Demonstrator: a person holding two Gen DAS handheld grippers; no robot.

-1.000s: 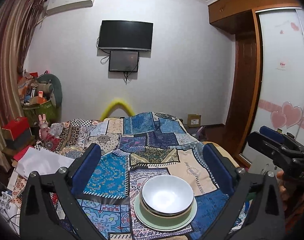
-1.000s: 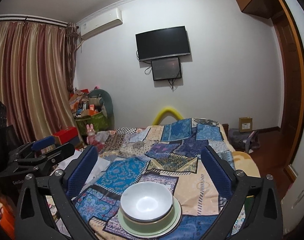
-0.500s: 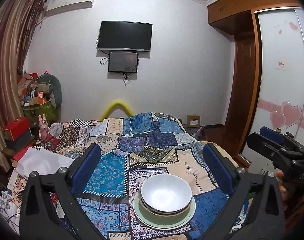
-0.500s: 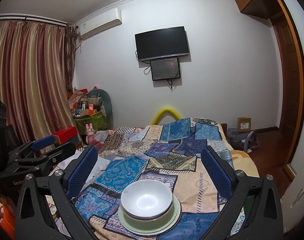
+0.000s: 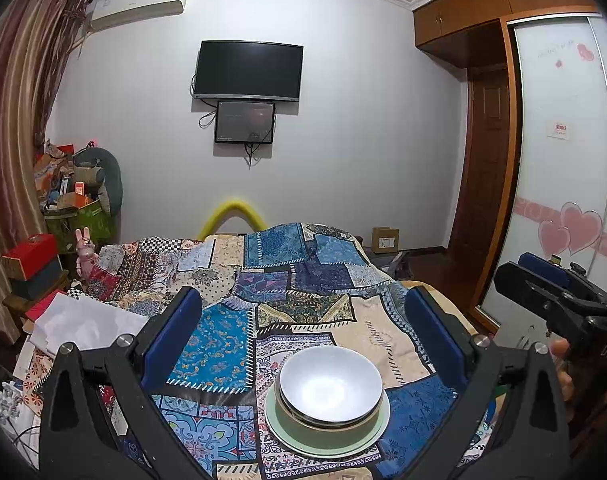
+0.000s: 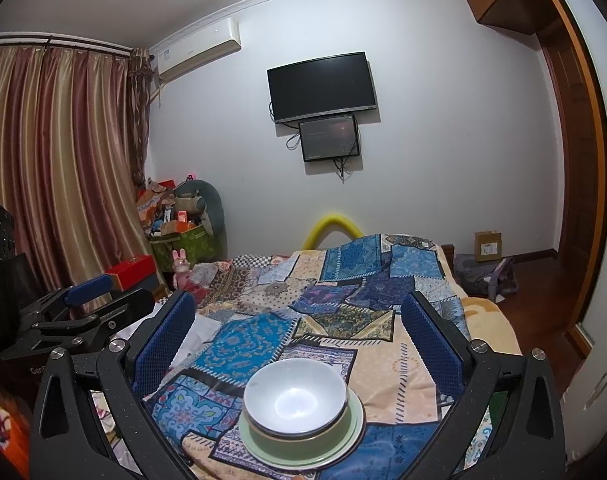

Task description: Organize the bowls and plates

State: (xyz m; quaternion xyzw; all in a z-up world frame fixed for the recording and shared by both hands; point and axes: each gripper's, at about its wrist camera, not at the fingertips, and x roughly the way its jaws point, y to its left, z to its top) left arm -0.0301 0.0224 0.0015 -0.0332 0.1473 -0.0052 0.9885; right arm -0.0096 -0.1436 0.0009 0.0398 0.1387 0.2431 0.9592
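Now | bowls (image 5: 330, 390) stacked on plate (image 5: 281, 438) | both hand-held grippers spread wide

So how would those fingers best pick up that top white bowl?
Probably by its rim: the white bowl sits nested upright in a green bowl on a plate, so only its lip is exposed. Come from above, one finger inside, one outside.

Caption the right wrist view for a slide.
Open right hand-held gripper above white bowl nested in green bowl on green plate, patchwork bedspread.

Side-by-side wrist views over shared bowl stack (image 5: 330, 394)
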